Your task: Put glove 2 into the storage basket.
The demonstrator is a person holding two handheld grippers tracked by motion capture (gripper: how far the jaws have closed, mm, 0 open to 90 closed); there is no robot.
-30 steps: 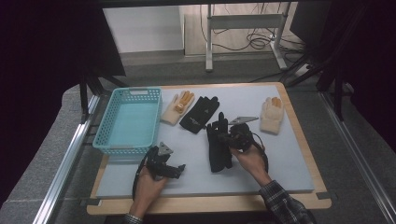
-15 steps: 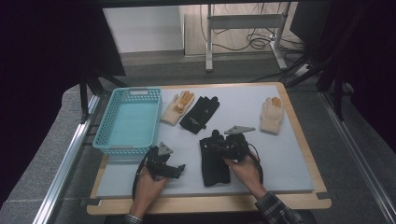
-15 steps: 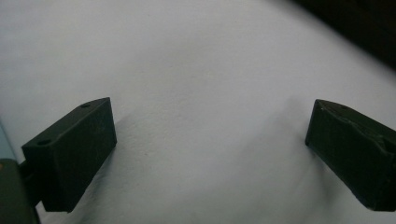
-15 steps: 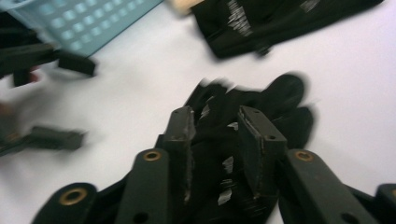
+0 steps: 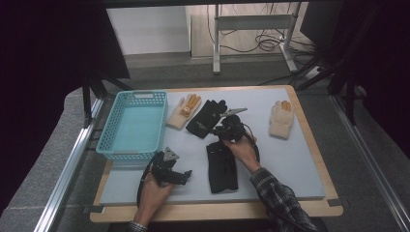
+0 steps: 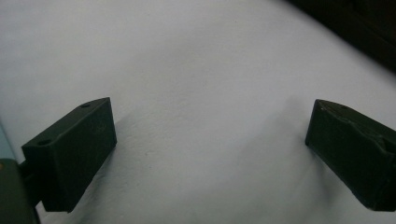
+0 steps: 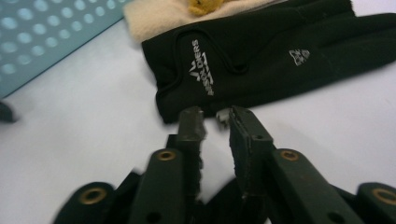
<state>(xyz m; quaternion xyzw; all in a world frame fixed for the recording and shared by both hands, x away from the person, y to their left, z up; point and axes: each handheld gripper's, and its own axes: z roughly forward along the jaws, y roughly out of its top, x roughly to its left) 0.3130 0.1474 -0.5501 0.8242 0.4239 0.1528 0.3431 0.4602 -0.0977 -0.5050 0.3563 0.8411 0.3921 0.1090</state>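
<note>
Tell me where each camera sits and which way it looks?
High view: sits above the person's side, looks forward and down on the table; both forearms show, holding the left gripper and right gripper.
Left gripper view: rides the left gripper, looks down at bare table between its open jaws.
Right gripper view: rides the right gripper, looks along its slightly parted jaws at the far black glove.
Shared: high and right gripper views both show that glove, the cream glove and basket.
</note>
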